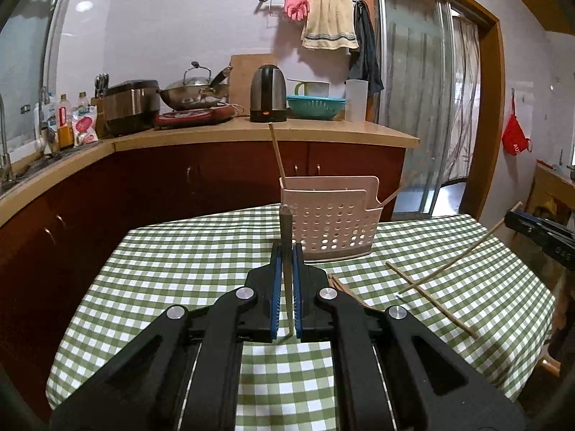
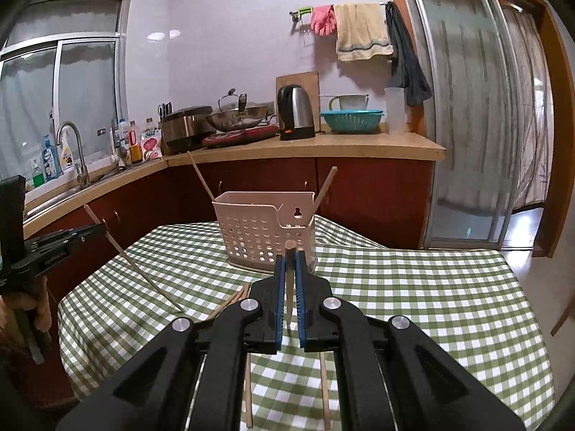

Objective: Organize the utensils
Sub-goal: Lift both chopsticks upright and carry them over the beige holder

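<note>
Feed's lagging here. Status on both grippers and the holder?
Left gripper shut on a chopstick. Right gripper shut on another chopstick. Holder ahead, two sticks inside. Loose chopsticks on tablecloth; path clear.

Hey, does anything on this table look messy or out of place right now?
Yes. Loose chopsticks lie crossed and scattered on the checked tablecloth instead of in the white basket, where two already stand. Each gripper holds one more chopstick.

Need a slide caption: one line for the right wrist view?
Right gripper jaws shut on a chopstick, facing the perforated utensil basket on the green checked tablecloth.
</note>
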The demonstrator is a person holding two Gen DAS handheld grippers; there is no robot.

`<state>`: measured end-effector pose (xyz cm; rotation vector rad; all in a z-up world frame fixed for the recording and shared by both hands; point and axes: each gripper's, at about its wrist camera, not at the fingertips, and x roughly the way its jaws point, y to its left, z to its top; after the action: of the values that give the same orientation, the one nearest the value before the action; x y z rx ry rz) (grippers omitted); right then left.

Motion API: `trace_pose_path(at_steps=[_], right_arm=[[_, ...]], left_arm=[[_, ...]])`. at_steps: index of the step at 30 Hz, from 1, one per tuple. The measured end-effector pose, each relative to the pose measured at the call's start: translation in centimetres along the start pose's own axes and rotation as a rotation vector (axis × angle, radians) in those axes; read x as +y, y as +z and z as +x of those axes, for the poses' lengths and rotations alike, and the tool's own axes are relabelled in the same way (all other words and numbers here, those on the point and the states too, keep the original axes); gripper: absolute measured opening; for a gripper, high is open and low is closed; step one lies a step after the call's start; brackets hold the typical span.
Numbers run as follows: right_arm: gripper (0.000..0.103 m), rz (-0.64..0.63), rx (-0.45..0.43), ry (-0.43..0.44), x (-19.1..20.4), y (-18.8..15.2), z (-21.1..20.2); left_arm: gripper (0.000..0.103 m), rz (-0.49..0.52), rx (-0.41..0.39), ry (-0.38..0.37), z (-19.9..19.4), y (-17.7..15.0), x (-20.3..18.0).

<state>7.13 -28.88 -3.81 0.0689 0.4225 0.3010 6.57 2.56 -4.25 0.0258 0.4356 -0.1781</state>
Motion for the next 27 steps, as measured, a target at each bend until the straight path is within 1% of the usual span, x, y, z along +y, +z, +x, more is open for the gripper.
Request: trace_pose_path(at_steps=[3,8,13,16,21,27], right_arm=[[0.006,-0.018,0.012,-0.001,0.1,0.9,0.9],[0.006,-0.041,0.014,-0.009,0.0,2.5,0.1],[0.006,-0.022,0.088,0.011,-0.4,2.2,-0.4],[0.006,-0.028,0.134,0.010,-0.4,1.8,0.1],[0.006,-0.044,0.134,0.015,0.0,2.5,1.0],[0.006,-0.036,0.084,0.019,-0.1,3.1,2.6]], left_arm=[[0.006,0.002,0.002,-0.004,0.6,0.5,0.4],[0.006,-0.012,-0.001,-0.014,1.0,1.2,1.0],[0.006,-0.022,-0.008,-0.018,1.0,1.4,1.4],[0.006,-0.024,-0.011,-0.018,0.9,1.4,1.5],[0.006,-0.023,-0.012,-0.017,0.9,1.4,1.6],[0.006,-0.030,-0.017,-0.014,1.4,1.8,1.9]])
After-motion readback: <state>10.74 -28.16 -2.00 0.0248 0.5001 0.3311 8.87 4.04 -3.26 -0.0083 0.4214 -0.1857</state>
